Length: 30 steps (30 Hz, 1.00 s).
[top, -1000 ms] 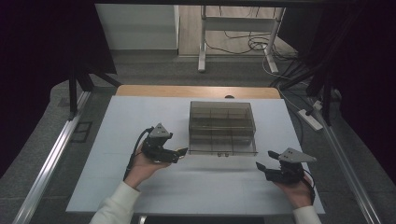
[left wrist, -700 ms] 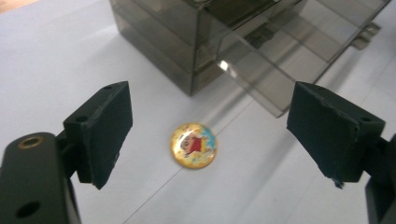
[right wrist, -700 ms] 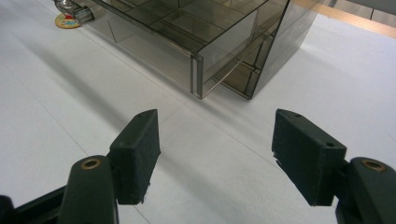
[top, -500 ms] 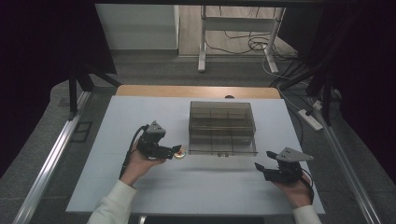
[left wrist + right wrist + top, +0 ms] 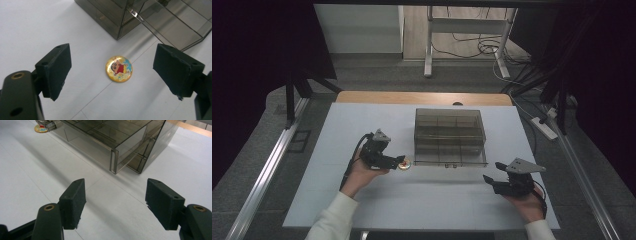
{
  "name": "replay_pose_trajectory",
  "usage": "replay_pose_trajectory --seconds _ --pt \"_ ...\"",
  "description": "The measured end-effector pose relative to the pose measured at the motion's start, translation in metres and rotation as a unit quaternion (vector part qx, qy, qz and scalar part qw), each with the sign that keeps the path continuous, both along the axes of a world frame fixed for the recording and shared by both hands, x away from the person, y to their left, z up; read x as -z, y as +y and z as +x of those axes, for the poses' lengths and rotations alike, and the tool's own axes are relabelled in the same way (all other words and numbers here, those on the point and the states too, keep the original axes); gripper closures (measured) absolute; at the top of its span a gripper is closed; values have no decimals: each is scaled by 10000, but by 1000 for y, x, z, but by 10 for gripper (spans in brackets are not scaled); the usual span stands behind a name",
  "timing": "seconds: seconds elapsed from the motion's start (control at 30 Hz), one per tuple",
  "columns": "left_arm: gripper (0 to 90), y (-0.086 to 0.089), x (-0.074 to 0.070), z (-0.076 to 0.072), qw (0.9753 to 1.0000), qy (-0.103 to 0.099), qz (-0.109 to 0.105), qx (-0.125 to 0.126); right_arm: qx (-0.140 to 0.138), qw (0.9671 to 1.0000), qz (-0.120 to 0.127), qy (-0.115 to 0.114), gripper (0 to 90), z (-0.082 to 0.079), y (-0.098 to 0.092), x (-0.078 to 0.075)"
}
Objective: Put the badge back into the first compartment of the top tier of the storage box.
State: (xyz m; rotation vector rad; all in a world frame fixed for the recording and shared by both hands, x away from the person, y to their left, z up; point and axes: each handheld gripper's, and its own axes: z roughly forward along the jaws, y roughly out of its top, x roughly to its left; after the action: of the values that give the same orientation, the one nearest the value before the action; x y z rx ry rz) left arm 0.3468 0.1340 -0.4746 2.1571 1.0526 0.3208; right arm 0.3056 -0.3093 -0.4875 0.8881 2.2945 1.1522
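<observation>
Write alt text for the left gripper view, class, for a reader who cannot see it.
A round yellow cartoon badge lies flat on the white table, between the open black jaws of the left gripper and touching neither. Behind it stands the corner of a smoky transparent plastic compartment box.

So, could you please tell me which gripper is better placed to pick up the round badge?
Left. The left gripper hangs open right over the badge, which lies between its fingers. The right gripper is near the organiser's other corner.

White table [image 5: 337,200]: badge [image 5: 119,68], smoky box [image 5: 450,136].
</observation>
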Motion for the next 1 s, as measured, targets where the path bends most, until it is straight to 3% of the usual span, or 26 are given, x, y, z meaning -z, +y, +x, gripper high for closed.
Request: replay_pose_trajectory --seconds 0.4,0.7,1.0 --pt "160 -3 9 12 9996 215 191 30 8 10000 18 22 306 2 -1 1" --pt "164 -13 20 20 9978 450 412 240 13 10000 -3 13 306 2 -1 1" --pt "171 -22 23 31 9935 752 654 548 20 10000 -40 24 306 4 0 2"
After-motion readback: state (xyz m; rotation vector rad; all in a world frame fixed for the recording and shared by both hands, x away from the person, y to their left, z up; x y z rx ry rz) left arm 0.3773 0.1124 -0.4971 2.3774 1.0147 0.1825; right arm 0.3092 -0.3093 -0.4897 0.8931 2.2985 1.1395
